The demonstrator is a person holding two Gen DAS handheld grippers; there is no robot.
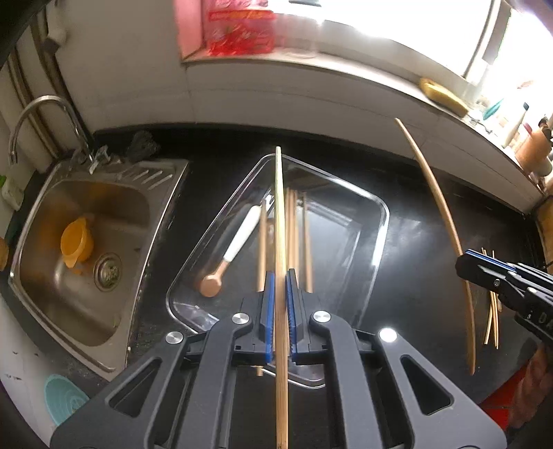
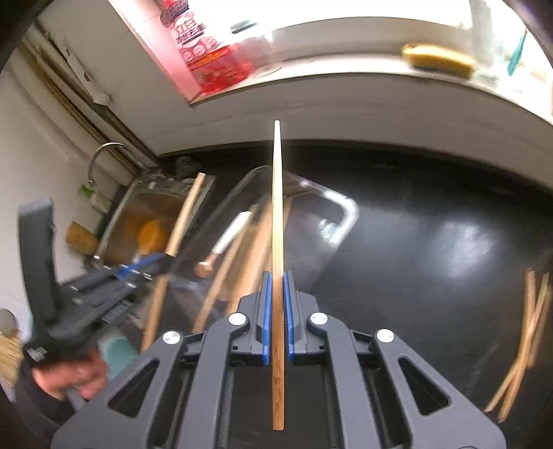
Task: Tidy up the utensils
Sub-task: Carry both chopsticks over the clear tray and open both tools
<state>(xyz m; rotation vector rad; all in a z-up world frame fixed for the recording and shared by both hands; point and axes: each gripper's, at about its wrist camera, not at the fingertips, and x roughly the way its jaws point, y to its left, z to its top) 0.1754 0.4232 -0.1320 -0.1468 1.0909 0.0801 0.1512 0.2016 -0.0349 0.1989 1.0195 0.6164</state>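
L gripper (image 1: 280, 276) clamped tight on a bamboo chopstick (image 1: 280, 241), blue pads pinching it from both sides; stick runs straight out ahead along the fingers, tip over the far rim of the clear tray (image 1: 376, 214). R gripper (image 2: 276, 276) same story, jaws closed on its own chopstick (image 2: 276, 207), which points ahead over the near end of the tray w/ its tail poking back past the pads.

Tray sits on the black counter (image 1: 414, 241), just beside the steel sink (image 1: 86, 241); inside it a bundle of chopsticks (image 1: 297, 235) lying roughly parallel, plus a white-handled utensil (image 1: 238, 238) w/ a copper-coloured round end, lying diagonal on the sink side.

From the L wrist cam the R gripper shows at the right edge, its stick arcing up across the counter; a few loose chopsticks (image 1: 492, 304) still on the counter under it. R wrist cam has that loose pile (image 2: 525, 338) low right, crossed over each other, well apart from the tray; a hand (image 2: 74, 378) grips the L tool at lower left, picture blurred there.

Orange cup (image 1: 76, 243) in the sink basin, tap (image 1: 41, 124) curving over its back corner; red packaging (image 1: 238, 31) up on the sill.
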